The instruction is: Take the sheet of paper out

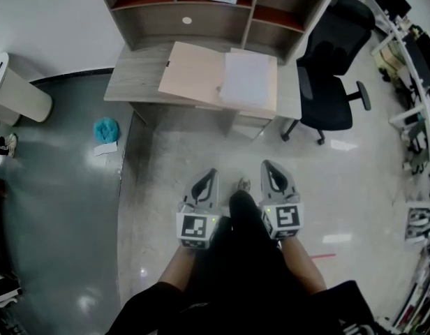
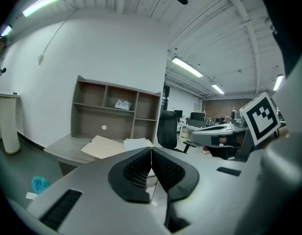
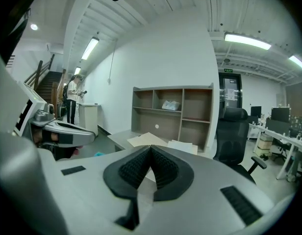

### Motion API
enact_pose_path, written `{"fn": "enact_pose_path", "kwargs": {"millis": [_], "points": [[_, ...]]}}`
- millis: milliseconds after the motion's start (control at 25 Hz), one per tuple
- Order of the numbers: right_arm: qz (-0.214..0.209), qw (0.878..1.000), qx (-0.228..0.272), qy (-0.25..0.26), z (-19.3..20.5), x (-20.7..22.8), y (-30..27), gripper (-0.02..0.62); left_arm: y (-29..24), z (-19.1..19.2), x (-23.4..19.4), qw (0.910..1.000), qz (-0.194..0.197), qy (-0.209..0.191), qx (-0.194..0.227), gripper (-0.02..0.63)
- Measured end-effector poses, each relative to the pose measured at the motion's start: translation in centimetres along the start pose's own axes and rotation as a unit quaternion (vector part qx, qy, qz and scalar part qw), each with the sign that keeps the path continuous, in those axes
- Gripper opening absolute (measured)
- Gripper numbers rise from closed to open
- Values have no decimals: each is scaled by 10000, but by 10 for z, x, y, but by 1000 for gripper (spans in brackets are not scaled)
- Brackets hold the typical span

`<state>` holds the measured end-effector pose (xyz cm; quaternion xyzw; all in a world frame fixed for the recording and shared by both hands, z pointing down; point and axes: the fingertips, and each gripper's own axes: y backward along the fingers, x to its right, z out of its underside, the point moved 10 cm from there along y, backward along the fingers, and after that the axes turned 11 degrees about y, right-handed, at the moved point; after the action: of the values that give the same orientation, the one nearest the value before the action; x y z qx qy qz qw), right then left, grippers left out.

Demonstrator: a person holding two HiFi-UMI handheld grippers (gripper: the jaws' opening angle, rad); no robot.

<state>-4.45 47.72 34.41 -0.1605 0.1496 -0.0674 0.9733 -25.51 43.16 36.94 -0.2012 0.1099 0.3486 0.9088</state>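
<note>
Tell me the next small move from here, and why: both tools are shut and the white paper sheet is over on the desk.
Probably step toward the grey wooden desk and carry both tools forward. The left tool and right tool are shut, empty and well short of the white paper sheet lying on the open beige folder.

Bright office with a glossy grey floor (image 1: 68, 208) and a plain white wall (image 2: 107, 48).
Far against that wall, a grey wooden desk (image 1: 131, 75) topped by an open shelf unit (image 1: 152, 16); just right of it, a black swivel chair (image 1: 330, 82). Left of the desk, a white rounded bin-like unit (image 1: 19, 93) and, nearer, a blue crumpled thing (image 1: 106, 129) on the floor. Further right, rows of white desks (image 1: 410, 54). Overhead, a ribbed white ceiling with long strip lights (image 3: 246, 40).
</note>
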Motion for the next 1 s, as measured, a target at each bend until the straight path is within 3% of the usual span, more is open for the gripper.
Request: {"fn": "enact_pose_path", "kwargs": {"millis": [240,480,1000], "points": [[-80,9999,-77,-24,7,7,-25,15,-16,0,-13,9998,-10,-8,-180,44],[-414,9991,-10,-21,2,17,-65,17,-50,-11,-26,9997,-83,34,-229,44],[-759,9966,71,-314,-7,105,-165,17,-160,-48,-25,9979,-301,30,-580,44]]}}
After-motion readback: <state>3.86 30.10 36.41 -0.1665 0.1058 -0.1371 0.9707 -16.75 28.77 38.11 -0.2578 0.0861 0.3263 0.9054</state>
